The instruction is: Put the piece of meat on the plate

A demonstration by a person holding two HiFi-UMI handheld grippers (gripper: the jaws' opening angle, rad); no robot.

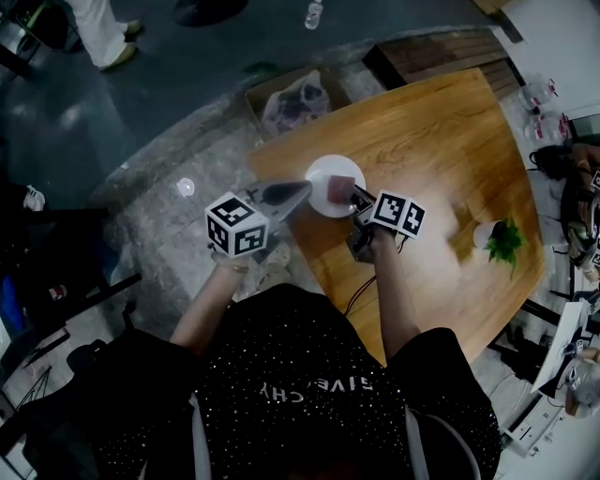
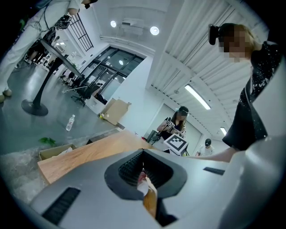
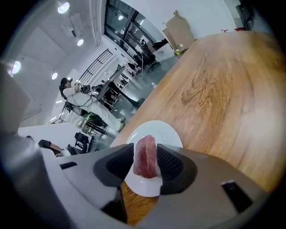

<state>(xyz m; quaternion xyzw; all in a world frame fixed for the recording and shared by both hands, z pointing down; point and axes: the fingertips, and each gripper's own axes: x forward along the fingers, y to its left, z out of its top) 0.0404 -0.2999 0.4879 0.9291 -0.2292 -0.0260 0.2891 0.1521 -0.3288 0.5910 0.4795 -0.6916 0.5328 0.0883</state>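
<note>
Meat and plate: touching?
Touching. Right gripper view: the meat stands with its lower edge on the plate, and the right gripper is open, a gap showing beside the meat.

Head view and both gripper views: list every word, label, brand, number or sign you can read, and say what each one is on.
"GIVENCHY": on the person's black shirt, upside down in the head view, the middle letters creased.
marker cubes: black-and-white square patterns only, no letters or numbers.
bottle on the floor: label too small to read.
containers by the table's right edge: print too small to read.
Both gripper views: no readable text.
</note>
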